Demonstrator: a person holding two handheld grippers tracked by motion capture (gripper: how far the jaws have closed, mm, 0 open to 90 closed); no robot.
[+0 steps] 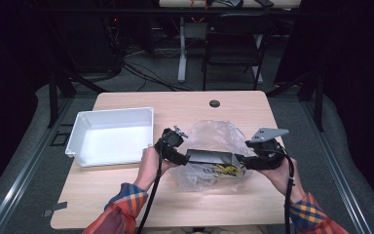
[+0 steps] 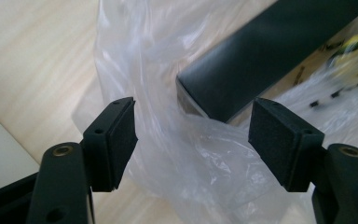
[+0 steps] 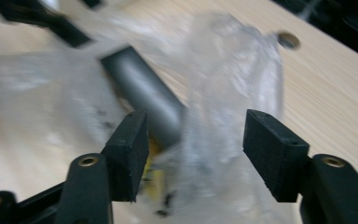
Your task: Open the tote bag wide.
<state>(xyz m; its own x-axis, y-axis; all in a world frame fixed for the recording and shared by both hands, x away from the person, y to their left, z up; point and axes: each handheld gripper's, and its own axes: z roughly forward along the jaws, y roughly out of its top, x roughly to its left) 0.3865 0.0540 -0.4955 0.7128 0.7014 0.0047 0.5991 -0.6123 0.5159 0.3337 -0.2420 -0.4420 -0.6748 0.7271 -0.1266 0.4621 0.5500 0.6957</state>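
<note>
A: Both tools spread wide, nothing gripped. The left tool [image 2: 192,140] faces the clear plastic bag [image 1: 209,151] mid-worktop [image 1: 126,195], with the dark box [image 2: 261,60] poking out of it.

B: The right tool [image 3: 196,154] is open around film too. I'd pinch plastic only, well clear of the box, then pull evenly apart.

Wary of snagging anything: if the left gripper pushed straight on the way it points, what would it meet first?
Probably the clear plastic bag, already between the left gripper's open jaws; just behind it, the dark box's end.
</note>
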